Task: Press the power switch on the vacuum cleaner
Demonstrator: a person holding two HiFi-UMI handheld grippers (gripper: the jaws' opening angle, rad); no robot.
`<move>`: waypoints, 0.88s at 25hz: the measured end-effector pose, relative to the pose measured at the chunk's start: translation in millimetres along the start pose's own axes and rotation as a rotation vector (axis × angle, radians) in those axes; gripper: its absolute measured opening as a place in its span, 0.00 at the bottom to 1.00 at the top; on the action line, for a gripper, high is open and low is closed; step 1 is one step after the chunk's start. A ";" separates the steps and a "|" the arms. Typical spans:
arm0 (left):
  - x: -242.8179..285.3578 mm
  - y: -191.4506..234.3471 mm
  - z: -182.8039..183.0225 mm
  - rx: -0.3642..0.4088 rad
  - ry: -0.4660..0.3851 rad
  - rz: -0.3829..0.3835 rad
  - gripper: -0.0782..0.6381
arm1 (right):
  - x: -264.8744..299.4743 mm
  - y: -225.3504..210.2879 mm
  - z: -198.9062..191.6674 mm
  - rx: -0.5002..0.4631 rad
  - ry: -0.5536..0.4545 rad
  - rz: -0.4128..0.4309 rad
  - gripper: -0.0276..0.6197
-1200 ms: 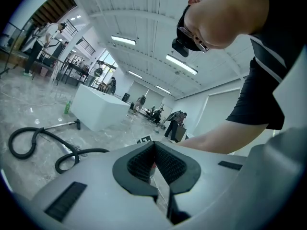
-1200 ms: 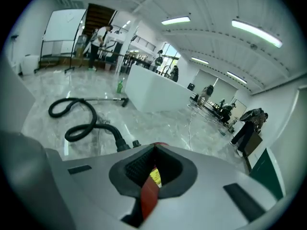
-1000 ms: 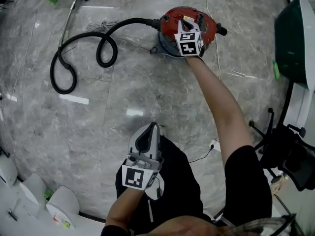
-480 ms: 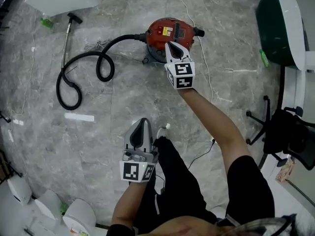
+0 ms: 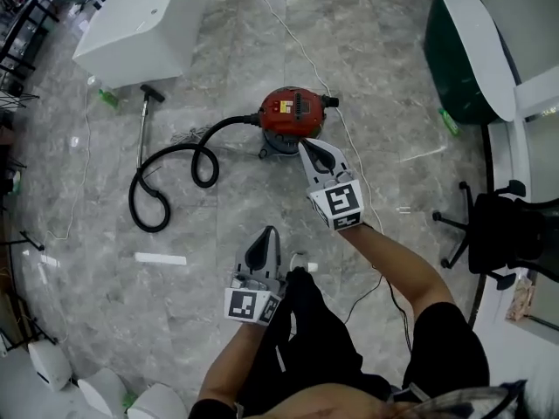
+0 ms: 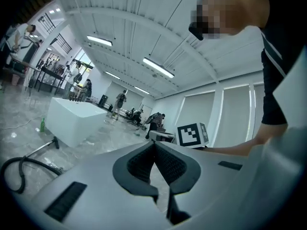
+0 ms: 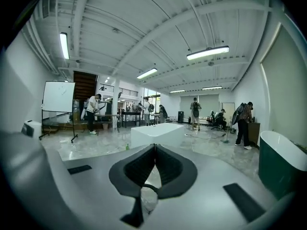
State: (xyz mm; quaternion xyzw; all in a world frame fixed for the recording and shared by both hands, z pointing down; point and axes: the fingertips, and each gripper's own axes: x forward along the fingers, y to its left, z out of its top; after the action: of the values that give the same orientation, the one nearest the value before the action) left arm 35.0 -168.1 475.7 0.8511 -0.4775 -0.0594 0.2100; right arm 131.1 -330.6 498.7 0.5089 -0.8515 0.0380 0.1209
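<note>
On the grey stone floor (image 5: 131, 321), the red vacuum cleaner (image 5: 293, 112) sits far off. The right gripper (image 5: 307, 147) touched its top a moment ago. Now it has pulled back, claw closed and empty, so the press looks done. The left gripper (image 5: 265, 234) waits near, closed and empty too.

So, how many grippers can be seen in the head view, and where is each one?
2. The left gripper is low, in front of the person's legs. The right gripper is further out, its tip close to the red vacuum cleaner. None seems hidden.
</note>
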 end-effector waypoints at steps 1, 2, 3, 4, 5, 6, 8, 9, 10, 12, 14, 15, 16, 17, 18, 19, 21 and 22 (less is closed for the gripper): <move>-5.6 -7.8 8.7 -0.001 -0.004 -0.019 0.13 | -17.8 5.2 13.6 -0.006 -0.006 0.002 0.07; -13.2 -14.7 16.5 -0.003 -0.004 -0.029 0.13 | -36.5 13.0 25.2 -0.004 -0.006 0.002 0.07; -22.1 -20.9 23.4 -0.003 -0.002 -0.030 0.13 | -55.6 23.2 34.9 0.004 -0.003 0.001 0.07; -31.1 -27.3 30.1 -0.003 0.002 -0.032 0.13 | -74.5 34.7 43.4 0.015 0.000 -0.002 0.07; -39.6 -34.7 37.0 -0.003 0.006 -0.040 0.13 | -92.4 47.0 51.3 0.026 0.002 -0.006 0.07; -47.9 -43.9 44.3 -0.003 0.010 -0.061 0.13 | -108.8 60.3 58.6 0.033 0.003 -0.009 0.07; -65.5 -65.6 59.3 0.003 0.016 -0.119 0.13 | -138.7 88.9 70.4 0.032 0.014 -0.001 0.07; -74.0 -75.7 66.0 0.013 0.017 -0.141 0.13 | -153.3 100.8 76.2 0.033 0.019 0.007 0.07; -81.4 -84.1 71.9 0.024 0.016 -0.157 0.13 | -168.1 110.0 83.1 0.037 0.020 0.012 0.07; -95.2 -96.3 85.0 0.045 0.008 -0.167 0.13 | -198.1 125.7 99.4 0.050 0.015 0.017 0.07; -112.7 -105.8 102.0 0.069 -0.011 -0.163 0.13 | -226.8 146.5 115.5 0.076 -0.003 0.041 0.07; -121.9 -109.7 109.2 0.087 -0.027 -0.164 0.13 | -238.8 159.0 122.2 0.094 -0.014 0.065 0.07; -130.1 -113.2 115.0 0.108 -0.043 -0.169 0.13 | -249.2 171.8 127.3 0.115 -0.025 0.092 0.07; -136.5 -116.8 119.5 0.126 -0.057 -0.173 0.13 | -258.3 183.0 131.3 0.140 -0.035 0.114 0.07; -140.8 -120.4 122.5 0.140 -0.063 -0.178 0.13 | -266.8 191.7 135.1 0.165 -0.046 0.125 0.07; -144.6 -123.8 123.6 0.148 -0.062 -0.181 0.13 | -274.9 198.4 139.2 0.183 -0.056 0.125 0.07; -157.6 -127.5 121.0 0.158 -0.044 -0.185 0.13 | -290.3 214.2 147.1 0.201 -0.079 0.120 0.07; -167.3 -128.8 121.0 0.167 -0.043 -0.196 0.13 | -296.5 224.3 150.9 0.200 -0.097 0.122 0.07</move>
State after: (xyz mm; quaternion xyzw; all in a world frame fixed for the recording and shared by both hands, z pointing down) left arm 10.2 -5.6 296.3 0.9068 -0.3996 -0.0579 0.1213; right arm 43.7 2.8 293.2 0.4670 -0.8775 0.1054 0.0258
